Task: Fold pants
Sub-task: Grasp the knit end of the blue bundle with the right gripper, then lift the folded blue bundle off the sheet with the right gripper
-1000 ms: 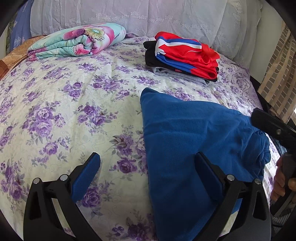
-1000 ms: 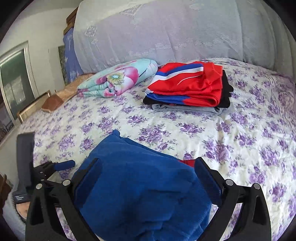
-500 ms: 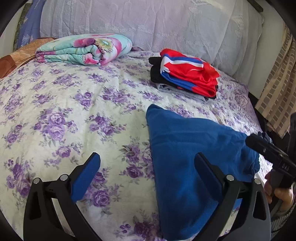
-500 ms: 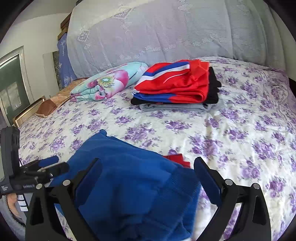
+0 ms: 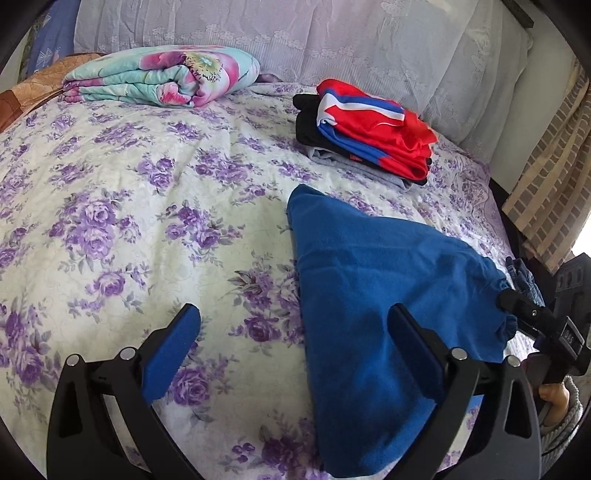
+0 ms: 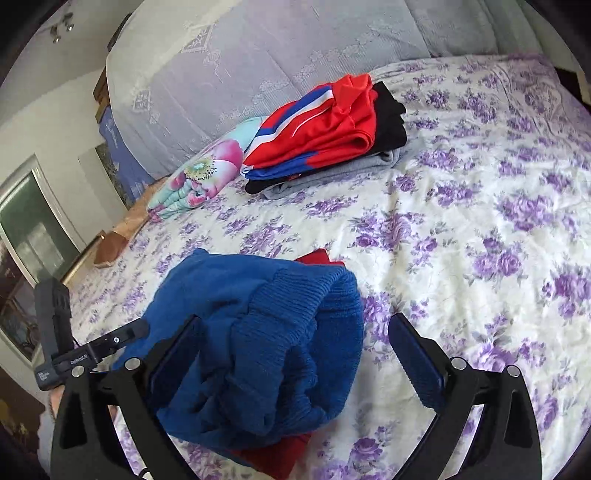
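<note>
Blue fleece pants [image 5: 369, 291] lie folded on the flowered bedspread [image 5: 129, 206], with a ribbed cuff on top and red lining showing underneath [image 6: 280, 454]. My left gripper [image 5: 295, 343] hangs open just above the bed, its right finger over the pants' near end and its left finger over bare spread. My right gripper [image 6: 295, 350] is open too, its jaws wide on either side of the pants' [image 6: 255, 350] bunched cuff end without closing on it. The right gripper [image 5: 532, 317] shows at the pants' right edge in the left wrist view.
A stack of folded clothes, red and blue on top of black and grey [image 5: 365, 129], sits toward the head of the bed. A rolled floral blanket [image 5: 162, 77] lies at the far left near the lace-covered pillows [image 5: 332, 33]. A curtain [image 5: 550, 195] hangs past the bed's right edge.
Both grippers have drawn back and lifted from the pants, so the bed looks farther away. The right gripper has tilted, and the pants' cuff end now sits bunched between its fingers.
</note>
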The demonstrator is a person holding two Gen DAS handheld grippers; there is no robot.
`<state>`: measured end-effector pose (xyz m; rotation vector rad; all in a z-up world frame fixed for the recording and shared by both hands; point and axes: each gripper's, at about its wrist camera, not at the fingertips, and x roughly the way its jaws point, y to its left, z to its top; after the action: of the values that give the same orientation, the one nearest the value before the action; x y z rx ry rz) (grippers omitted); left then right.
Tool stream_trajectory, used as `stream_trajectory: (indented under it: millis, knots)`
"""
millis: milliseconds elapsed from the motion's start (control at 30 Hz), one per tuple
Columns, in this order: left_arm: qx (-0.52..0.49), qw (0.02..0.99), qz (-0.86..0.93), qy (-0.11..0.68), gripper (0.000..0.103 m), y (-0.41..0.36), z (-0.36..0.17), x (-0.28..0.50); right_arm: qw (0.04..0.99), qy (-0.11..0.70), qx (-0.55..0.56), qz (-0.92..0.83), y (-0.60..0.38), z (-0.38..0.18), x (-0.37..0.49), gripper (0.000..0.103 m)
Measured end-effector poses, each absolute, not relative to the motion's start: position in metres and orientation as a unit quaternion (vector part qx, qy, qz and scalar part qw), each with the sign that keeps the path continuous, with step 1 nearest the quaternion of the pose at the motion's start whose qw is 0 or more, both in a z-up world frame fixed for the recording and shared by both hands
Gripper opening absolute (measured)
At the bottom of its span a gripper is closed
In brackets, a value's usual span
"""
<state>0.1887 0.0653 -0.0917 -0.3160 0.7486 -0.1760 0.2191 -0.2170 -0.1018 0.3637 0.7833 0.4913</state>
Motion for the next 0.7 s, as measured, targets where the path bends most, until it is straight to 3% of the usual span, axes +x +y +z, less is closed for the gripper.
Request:
stream_trajectory:
  millis: [67, 300, 533, 700]
  knots:
    - [-0.156, 0.91, -0.107, 0.369, 0.099, 0.062, -0.093, 0.188, 0.856, 0.411, 0.204, 0.239, -0.22, -0.116, 0.226, 0.1]
    - [-0.154, 0.895, -0.152, 0.391, 0.099, 0.051, -0.1, 0.192, 0.827, 0.389, 0.273, 0.3, -0.226, -0.113, 0.223, 0.1]
    - [-0.167, 0.888, -0.159, 0.398, 0.099, 0.05, -0.102, 0.196, 0.815, 0.416, 0.266, 0.303, -0.214, -0.116, 0.227, 0.1]
    - [-0.155, 0.877, -0.204, 0.407, 0.098, 0.032, -0.098, 0.209, 0.756, 0.448, 0.345, 0.328, -0.218, -0.118, 0.249, 0.1]
